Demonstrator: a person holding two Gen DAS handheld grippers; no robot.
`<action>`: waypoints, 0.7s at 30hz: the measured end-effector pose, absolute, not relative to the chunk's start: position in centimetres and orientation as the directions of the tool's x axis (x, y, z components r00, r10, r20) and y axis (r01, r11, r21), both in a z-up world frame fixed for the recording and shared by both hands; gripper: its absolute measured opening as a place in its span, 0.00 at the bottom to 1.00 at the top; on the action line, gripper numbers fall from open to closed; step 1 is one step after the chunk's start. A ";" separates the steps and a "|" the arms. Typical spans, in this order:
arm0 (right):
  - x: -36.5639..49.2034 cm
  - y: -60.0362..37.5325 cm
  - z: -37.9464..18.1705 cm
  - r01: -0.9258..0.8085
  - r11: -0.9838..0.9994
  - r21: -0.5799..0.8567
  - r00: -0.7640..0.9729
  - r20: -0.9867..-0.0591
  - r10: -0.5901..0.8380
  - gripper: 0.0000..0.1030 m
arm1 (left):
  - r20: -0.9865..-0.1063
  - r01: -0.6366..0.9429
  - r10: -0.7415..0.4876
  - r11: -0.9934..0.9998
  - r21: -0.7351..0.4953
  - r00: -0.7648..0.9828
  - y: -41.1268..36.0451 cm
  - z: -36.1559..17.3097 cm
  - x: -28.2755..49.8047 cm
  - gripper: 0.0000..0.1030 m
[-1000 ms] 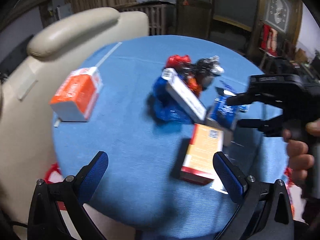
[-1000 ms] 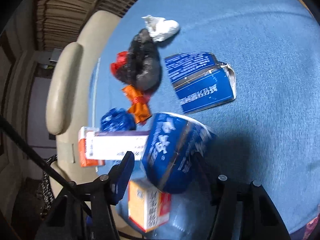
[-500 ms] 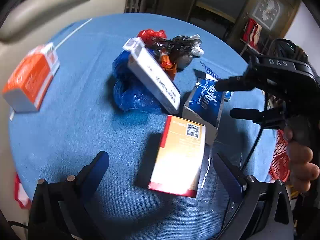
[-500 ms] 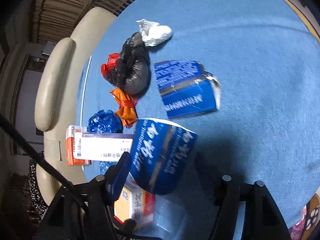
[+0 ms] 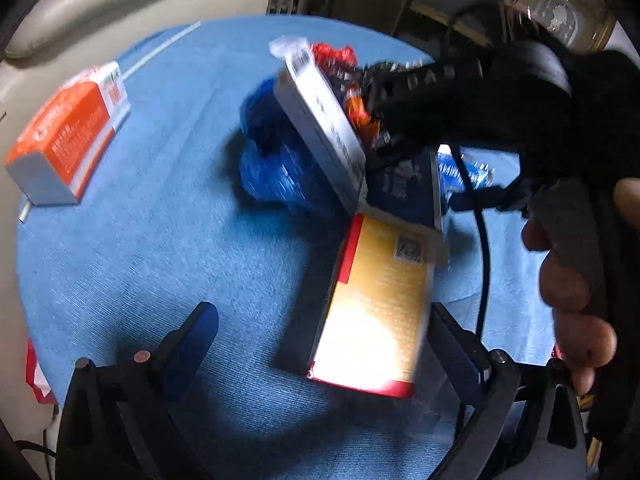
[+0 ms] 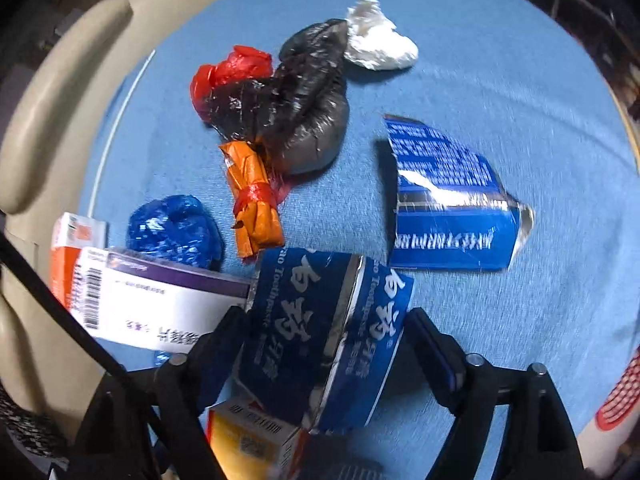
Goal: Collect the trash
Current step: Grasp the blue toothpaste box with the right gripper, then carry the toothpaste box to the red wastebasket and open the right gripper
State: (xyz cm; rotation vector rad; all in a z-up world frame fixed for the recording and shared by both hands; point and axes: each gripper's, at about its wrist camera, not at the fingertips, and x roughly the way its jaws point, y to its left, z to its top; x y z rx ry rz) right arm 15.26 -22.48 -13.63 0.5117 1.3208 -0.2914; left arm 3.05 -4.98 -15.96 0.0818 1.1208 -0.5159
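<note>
Trash lies on a round blue table (image 5: pixel 140 240). My left gripper (image 5: pixel 324 340) is open, its right finger beside a yellow and red box (image 5: pixel 376 308). My right gripper (image 6: pixel 328 344) is open around a crumpled blue toothpaste box (image 6: pixel 320 332), fingers on both sides; it also shows in the left wrist view (image 5: pixel 404 180). A white and purple box (image 5: pixel 320 128) leans on a blue bag (image 5: pixel 276 168). An orange and white box (image 5: pixel 68 132) lies far left.
In the right wrist view lie a black bag (image 6: pixel 300 108), a red bag (image 6: pixel 228 72), an orange wrapper (image 6: pixel 252 196), a white wad (image 6: pixel 376 44) and a torn blue box (image 6: pixel 448 200). A beige chair (image 5: pixel 100 8) stands behind the table.
My left gripper has moved forward toward the yellow box. My right gripper has closed in around the blue toothpaste box and now crosses the left view.
</note>
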 end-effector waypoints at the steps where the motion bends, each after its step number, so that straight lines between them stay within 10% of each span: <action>1: 15.7 -22.1 -13.7 0.474 0.862 0.179 0.224 -0.971 0.079 0.85 | -0.878 0.435 -0.359 0.878 -0.202 0.316 -5.1 -16.3 3.1 0.98; 12: 16.8 -22.3 -13.3 0.298 0.947 0.122 0.267 -0.963 0.040 0.67 | -0.866 0.389 -0.354 0.897 -0.208 0.353 -3.1 -16.0 4.3 0.97; 14: 15.9 -23.4 -13.1 0.298 0.944 0.140 0.290 -0.956 0.051 0.44 | -0.863 0.394 -0.356 0.896 -0.206 0.358 -2.8 -15.8 4.4 0.91; 18: 14.3 -26.3 -13.4 0.326 0.891 0.315 0.330 -0.922 0.204 0.41 | -0.873 0.413 -0.377 0.880 -0.234 0.309 -3.2 -16.4 4.6 0.58; 21: 13.2 -27.8 -13.1 0.343 0.862 0.374 0.365 -0.898 0.245 0.41 | -0.871 0.440 -0.369 0.874 -0.206 0.325 -3.9 -16.0 4.3 0.52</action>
